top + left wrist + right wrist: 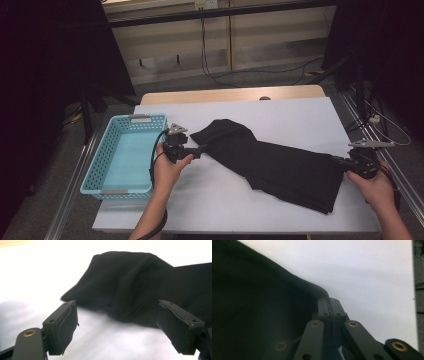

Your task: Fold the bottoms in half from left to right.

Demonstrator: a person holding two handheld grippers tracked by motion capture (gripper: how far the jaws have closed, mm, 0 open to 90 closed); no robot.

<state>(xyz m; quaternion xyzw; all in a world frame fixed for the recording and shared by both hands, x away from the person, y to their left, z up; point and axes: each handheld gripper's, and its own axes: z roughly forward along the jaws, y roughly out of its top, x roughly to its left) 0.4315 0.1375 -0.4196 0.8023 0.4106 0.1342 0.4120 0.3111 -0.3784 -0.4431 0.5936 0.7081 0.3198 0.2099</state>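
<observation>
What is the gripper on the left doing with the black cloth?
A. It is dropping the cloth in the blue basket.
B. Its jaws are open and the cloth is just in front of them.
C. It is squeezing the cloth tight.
B: in the left gripper view, the left gripper has its jaws spread wide apart, with the black cloth lying on the table beyond them, not between them.

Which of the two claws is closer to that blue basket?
The left. The left claw is just beside the blue basket, on its right, jaws open toward the black cloth. The right claw is across the table, at the cloth's other end.
</observation>
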